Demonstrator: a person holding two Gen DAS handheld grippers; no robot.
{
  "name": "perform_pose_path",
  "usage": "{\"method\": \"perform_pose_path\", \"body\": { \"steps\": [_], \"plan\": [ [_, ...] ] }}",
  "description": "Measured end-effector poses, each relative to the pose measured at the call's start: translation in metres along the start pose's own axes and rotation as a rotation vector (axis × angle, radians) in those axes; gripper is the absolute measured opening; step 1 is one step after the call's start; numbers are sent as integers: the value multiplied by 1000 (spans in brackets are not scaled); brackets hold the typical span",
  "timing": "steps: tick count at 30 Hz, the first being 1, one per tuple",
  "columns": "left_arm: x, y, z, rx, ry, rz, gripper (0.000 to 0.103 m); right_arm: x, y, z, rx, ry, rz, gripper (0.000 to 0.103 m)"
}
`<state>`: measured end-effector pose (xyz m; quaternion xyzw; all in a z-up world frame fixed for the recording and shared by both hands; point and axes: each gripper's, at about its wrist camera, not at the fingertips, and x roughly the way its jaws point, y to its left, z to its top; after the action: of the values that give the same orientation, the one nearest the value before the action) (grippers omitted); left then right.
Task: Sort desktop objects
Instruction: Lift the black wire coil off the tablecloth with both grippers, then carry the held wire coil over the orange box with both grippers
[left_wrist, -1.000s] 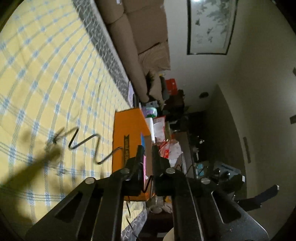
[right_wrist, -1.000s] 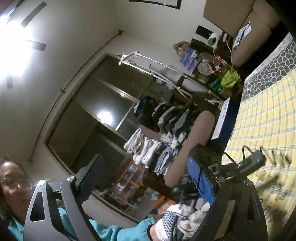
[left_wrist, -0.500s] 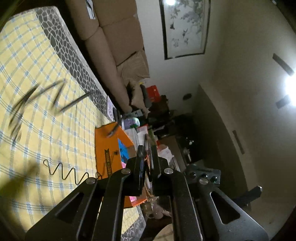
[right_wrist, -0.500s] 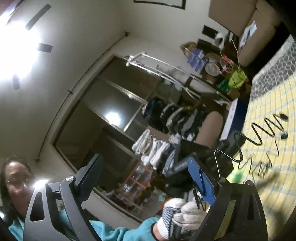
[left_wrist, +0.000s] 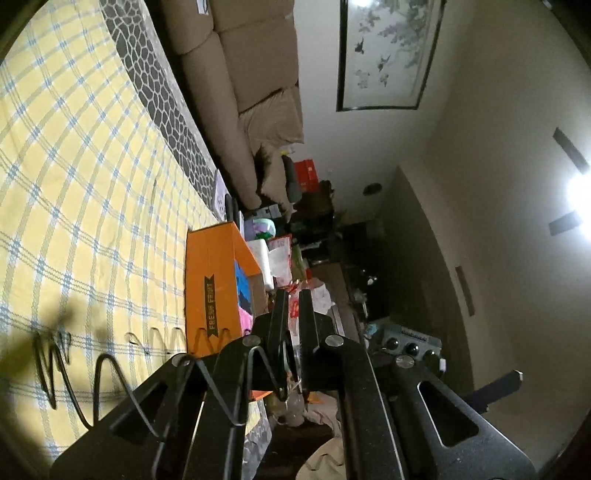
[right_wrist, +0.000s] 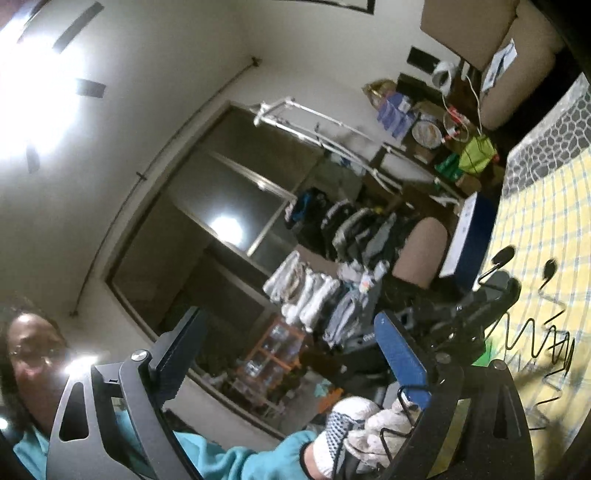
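Note:
My left gripper (left_wrist: 290, 306) is shut on a black zigzag wire rack (left_wrist: 110, 373), which hangs off its left side above the yellow checked cloth (left_wrist: 74, 184). An open orange box (left_wrist: 210, 284) with blue and pink items inside lies on the cloth just ahead of the fingers. My right gripper (right_wrist: 291, 332) is open and empty, tilted up toward the room. In the right wrist view the same wire rack (right_wrist: 532, 328) shows at the right, held by the other gripper (right_wrist: 476, 306), with its shadow on the cloth.
A dark blue and white box (right_wrist: 469, 240) stands at the cloth's edge. A beige sofa (left_wrist: 229, 74) runs beyond the grey cobble-pattern border (left_wrist: 166, 92). A gloved hand (right_wrist: 354, 432) and the person's face (right_wrist: 33, 358) are near the right gripper. Cluttered shelves fill the background.
The left gripper has swung with the wire rack, which now hangs closer over its left side. The orange box looms larger. The right gripper has stayed open and barely moved.

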<state>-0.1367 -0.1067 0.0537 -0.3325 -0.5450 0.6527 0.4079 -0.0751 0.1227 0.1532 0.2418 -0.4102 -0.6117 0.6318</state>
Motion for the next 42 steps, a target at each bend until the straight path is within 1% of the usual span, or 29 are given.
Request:
{"method": "perform_pose_path", "body": {
  "steps": [4,7,9,12,13,14,16,19,23,26,29,33,35,38,42],
  "plan": [
    [-6,5,3,-23,-32,6,4,-12,14,5,-19,-39,64,94],
    [-10,7,4,-21,-47,-1,4,-18,24,10,-29,-57,81,95],
    [-10,0,3,0,-53,-40,5,-22,28,11,-32,-59,88,95],
    [-3,-20,-1,67,-25,-80,5,-19,18,9,13,-34,63,95],
    [2,-26,-3,80,-7,-90,6,-18,13,6,27,-30,57,95],
    [7,-28,-6,87,10,-93,10,-16,7,4,41,-23,40,95],
    [16,-32,-10,91,41,-83,9,-13,-3,0,65,-15,6,95],
    [26,-26,-14,70,72,-79,8,-20,-4,3,64,-51,12,95],
    [31,-20,-18,18,79,-120,8,-37,-7,9,77,-125,33,95],
    [29,-22,-19,13,48,-159,8,-48,-20,11,133,-175,60,95],
    [17,-19,-15,3,-26,-173,8,-47,-25,11,168,-178,87,95],
    [0,-9,0,-26,-111,-155,8,-36,-9,11,107,-113,50,95],
    [-8,-4,5,-33,-133,-140,8,-34,-5,9,96,-102,45,95],
    [-18,-2,12,-29,-166,-113,8,-35,-2,9,87,-103,19,95],
    [-26,3,17,-35,-186,-108,8,-48,-1,10,85,-145,19,95]
  ]
}}
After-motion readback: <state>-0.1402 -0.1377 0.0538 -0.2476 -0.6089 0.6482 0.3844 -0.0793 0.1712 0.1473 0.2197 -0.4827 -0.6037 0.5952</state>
